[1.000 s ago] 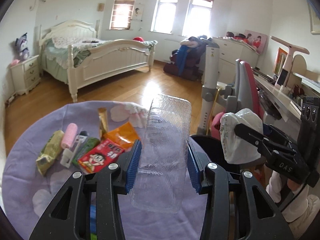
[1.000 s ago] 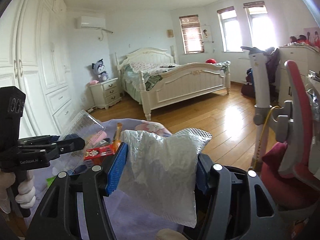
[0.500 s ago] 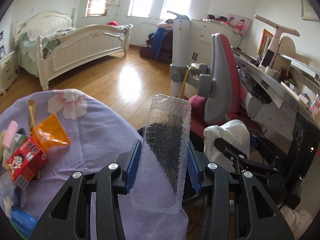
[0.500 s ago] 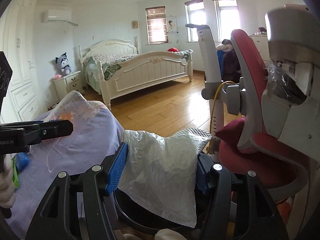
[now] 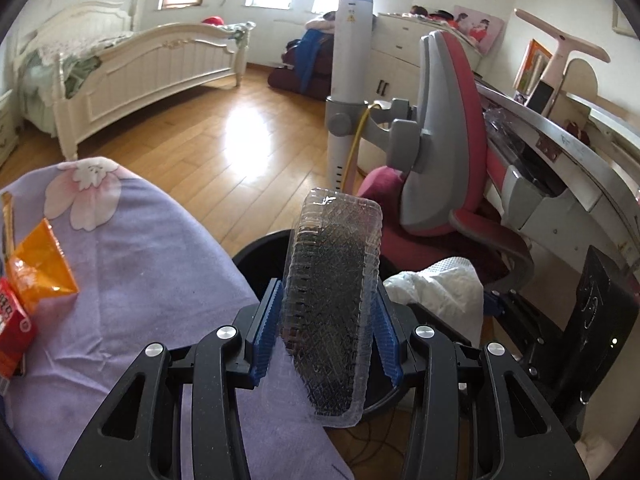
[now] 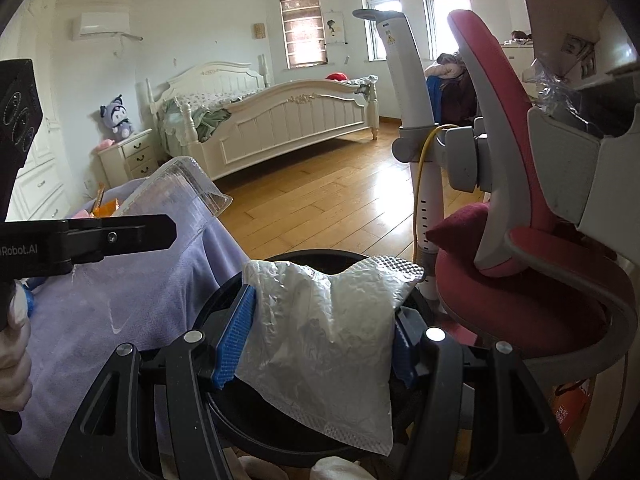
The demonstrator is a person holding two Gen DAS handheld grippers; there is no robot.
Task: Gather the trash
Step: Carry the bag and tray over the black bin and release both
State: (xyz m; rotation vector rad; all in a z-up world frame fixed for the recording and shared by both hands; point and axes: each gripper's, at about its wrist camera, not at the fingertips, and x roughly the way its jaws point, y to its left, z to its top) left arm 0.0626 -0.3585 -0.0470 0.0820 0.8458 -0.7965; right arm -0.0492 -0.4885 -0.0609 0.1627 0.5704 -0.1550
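My left gripper (image 5: 326, 332) is shut on a clear plastic tray (image 5: 334, 296), held over the black round bin (image 5: 256, 250) beside the table's right edge. My right gripper (image 6: 320, 338) is shut on a crumpled white plastic bag (image 6: 324, 336), held over the same black bin (image 6: 224, 288). The bag also shows in the left wrist view (image 5: 444, 292), to the right of the tray. The tray also shows in the right wrist view (image 6: 180, 188) at the left, in the other gripper.
A purple flowered tablecloth (image 5: 140, 264) covers the table at the left, with an orange wrapper (image 5: 38, 264) and a red packet (image 5: 10, 320) on it. A pink and grey chair (image 5: 444, 152) and a desk (image 5: 560, 152) stand at the right. A white bed (image 6: 276, 112) stands across the wood floor.
Both grippers have swung right, away from the table top and over the black bin, still holding the tray and the bag. The snack wrappers have slid to the left edge of view.
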